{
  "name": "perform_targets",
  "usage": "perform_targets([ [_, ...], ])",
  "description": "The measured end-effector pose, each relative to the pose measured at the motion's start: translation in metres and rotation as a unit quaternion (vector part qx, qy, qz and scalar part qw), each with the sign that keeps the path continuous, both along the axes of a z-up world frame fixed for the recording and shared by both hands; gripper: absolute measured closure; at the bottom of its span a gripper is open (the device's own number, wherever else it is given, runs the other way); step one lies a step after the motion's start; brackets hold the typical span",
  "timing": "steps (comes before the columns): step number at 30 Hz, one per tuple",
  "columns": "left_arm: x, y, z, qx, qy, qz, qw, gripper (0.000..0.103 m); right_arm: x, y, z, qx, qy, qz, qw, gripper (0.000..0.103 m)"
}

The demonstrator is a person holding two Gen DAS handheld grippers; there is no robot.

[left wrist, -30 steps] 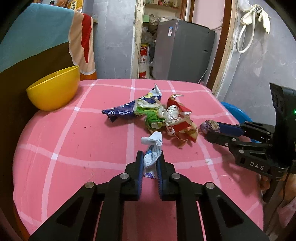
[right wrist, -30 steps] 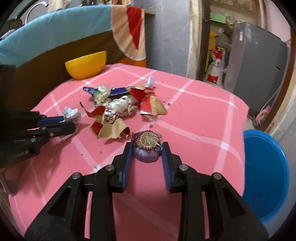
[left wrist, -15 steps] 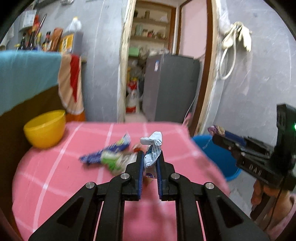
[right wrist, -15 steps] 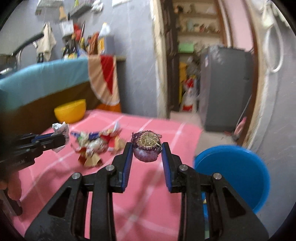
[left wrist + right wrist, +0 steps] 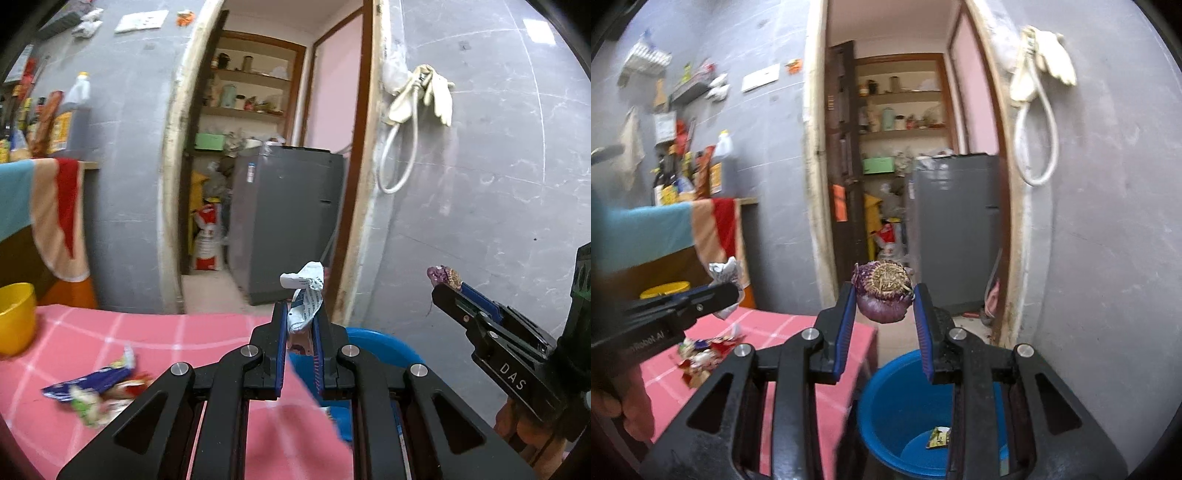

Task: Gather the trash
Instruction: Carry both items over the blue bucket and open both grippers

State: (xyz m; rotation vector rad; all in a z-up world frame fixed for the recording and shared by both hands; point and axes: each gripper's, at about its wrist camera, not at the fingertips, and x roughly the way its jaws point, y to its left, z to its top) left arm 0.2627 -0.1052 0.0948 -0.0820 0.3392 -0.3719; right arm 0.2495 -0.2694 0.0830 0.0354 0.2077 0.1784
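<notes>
Carrying both catches toward the bin, I am working across the frame from left to right. At the far left of the left wrist view the yellow bowl is sitting on the pink checked table, and low on the left the remaining wrappers are lying in a loose heap, not yet picked up. In the centre my left gripper is pinching a crumpled white wrapper with its jaws narrow, the paper sticking up above the fingertips. Just behind and to the right of those tips the blue bucket is showing its rim beyond the table edge. At the right of the right wrist view my right gripper is clamping a purple onion scrap between the blue pads, jaws moderately apart around it, with the bucket's mouth directly below and one piece of litter already inside. To do this well, I am judging that each load should be centred over the mouth before the jaws part: the onion looks nearly placed, while the light wrapper may drift or cling, so I am wanting it lower and past the rim first.
</notes>
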Motion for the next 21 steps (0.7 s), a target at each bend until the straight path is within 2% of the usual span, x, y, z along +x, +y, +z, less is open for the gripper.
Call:
perform_targets([
  [3, 0.015, -0.018, -0.003, -0.002, 0.013, -0.015, 0.9998, 0.093, 0.007, -0.017, -0.002, 0.012, 0.009, -0.022, 1.0, 0.061],
  [9, 0.046, -0.044, -0.016, 0.003, 0.064, -0.036, 0.9973, 0.093, 0.022, -0.044, -0.013, 0.018, 0.039, -0.053, 0.998, 0.061],
  [16, 0.087, -0.066, -0.046, 0.016, 0.158, -0.051, 0.986, 0.093, 0.05, -0.064, -0.036, 0.028, 0.105, -0.059, 0.992, 0.061],
  [21, 0.101, -0.072, -0.065, 0.022, 0.194, -0.055, 0.9793, 0.092, 0.065, -0.072, -0.051, 0.034, 0.151, -0.055, 0.986, 0.061],
])
